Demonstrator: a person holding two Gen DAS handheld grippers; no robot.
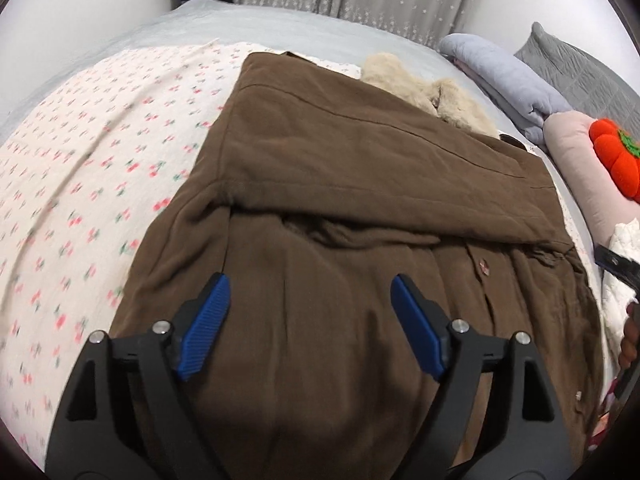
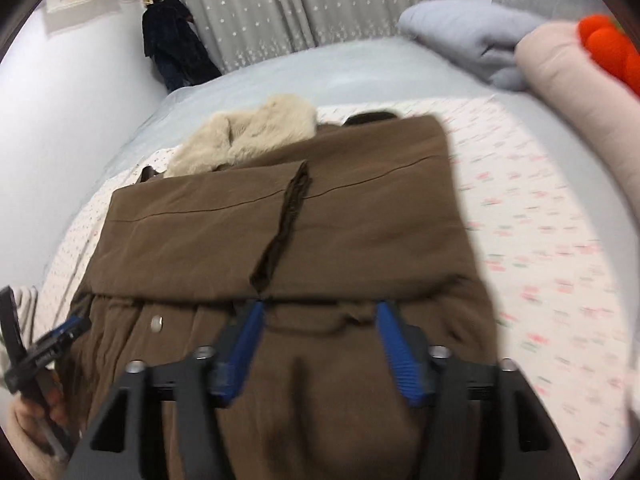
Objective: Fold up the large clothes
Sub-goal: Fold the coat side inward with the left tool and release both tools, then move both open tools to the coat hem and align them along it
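A large brown coat (image 1: 340, 184) lies on the bed, its far part folded back over itself into a thick layer, with a cream fur collar (image 1: 436, 88) at its far end. In the right wrist view the coat (image 2: 280, 232) fills the middle, the fur collar (image 2: 248, 136) behind it. My left gripper (image 1: 310, 292) hovers open over the coat's near part, holding nothing. My right gripper (image 2: 320, 312) is open just at the folded edge, holding nothing. The left gripper also shows in the right wrist view (image 2: 48, 344) at the left edge.
The coat rests on a white cherry-print sheet (image 1: 80, 168) over a pale blue bed cover (image 1: 280, 28). Folded pale blue bedding (image 1: 512, 80), a pink bolster (image 1: 580, 168) and an orange plush pumpkin (image 1: 616, 160) lie at the right. Grey starred curtains (image 2: 260, 8) hang behind.
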